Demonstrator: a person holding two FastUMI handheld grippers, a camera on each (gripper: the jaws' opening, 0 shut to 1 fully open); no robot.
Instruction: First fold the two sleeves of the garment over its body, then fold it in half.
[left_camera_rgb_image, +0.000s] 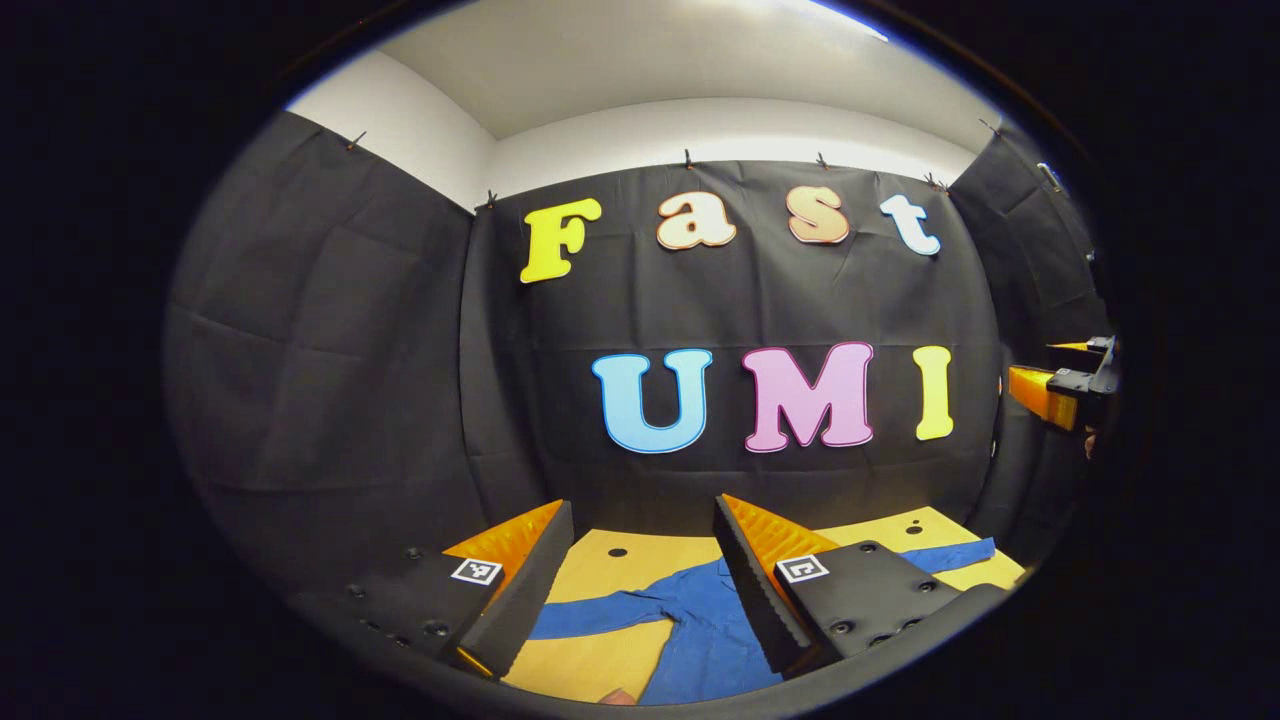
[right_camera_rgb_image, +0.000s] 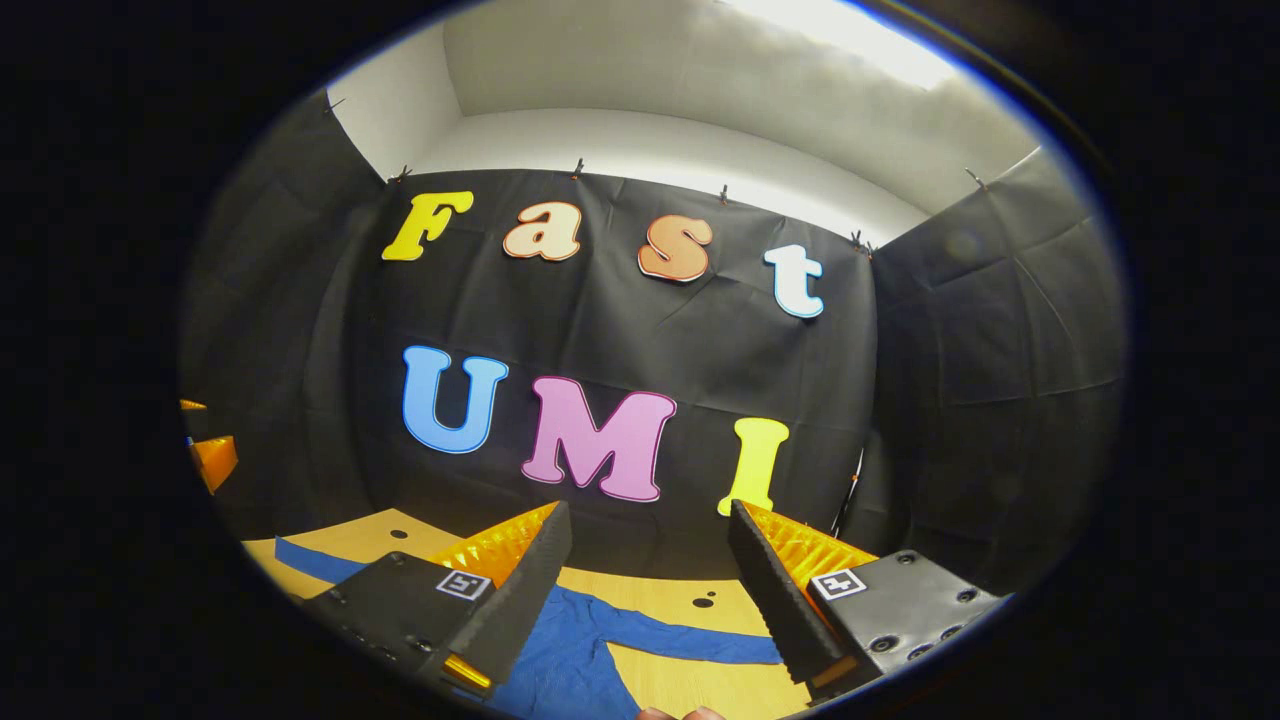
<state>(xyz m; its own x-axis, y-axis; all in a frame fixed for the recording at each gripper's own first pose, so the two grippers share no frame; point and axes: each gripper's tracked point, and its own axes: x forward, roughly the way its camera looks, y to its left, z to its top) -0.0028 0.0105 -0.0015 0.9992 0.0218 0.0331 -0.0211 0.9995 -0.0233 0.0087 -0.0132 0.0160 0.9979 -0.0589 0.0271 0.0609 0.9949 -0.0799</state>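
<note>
On the wooden table (left_camera_rgb_image: 600, 670), below both raised grippers, lies the blue garment (left_camera_rgb_image: 700, 640), spread flat. Seen in the left gripper view, one sleeve (left_camera_rgb_image: 590, 615) reaches out to the side from the body, and the other sleeve (left_camera_rgb_image: 955, 555) stretches away behind the right finger toward the far edge of the table. Seen in the right gripper view, a sleeve (right_camera_rgb_image: 690, 640) also lies straight out on the wood, not over the body. So I judge that no fold is made yet: both sleeve folds and the final fold in half are all left to do.

The left gripper (left_camera_rgb_image: 640, 570) is held above the garment with its jaws wide apart and nothing between them. The right gripper (right_camera_rgb_image: 650, 580) is the same, spread wide and empty, well above the cloth. Both point mostly at the booth wall, so they are not yet lowered to the cloth. At the right edge of the left gripper view the other gripper's orange and black parts appear, apart from the garment.
</note>
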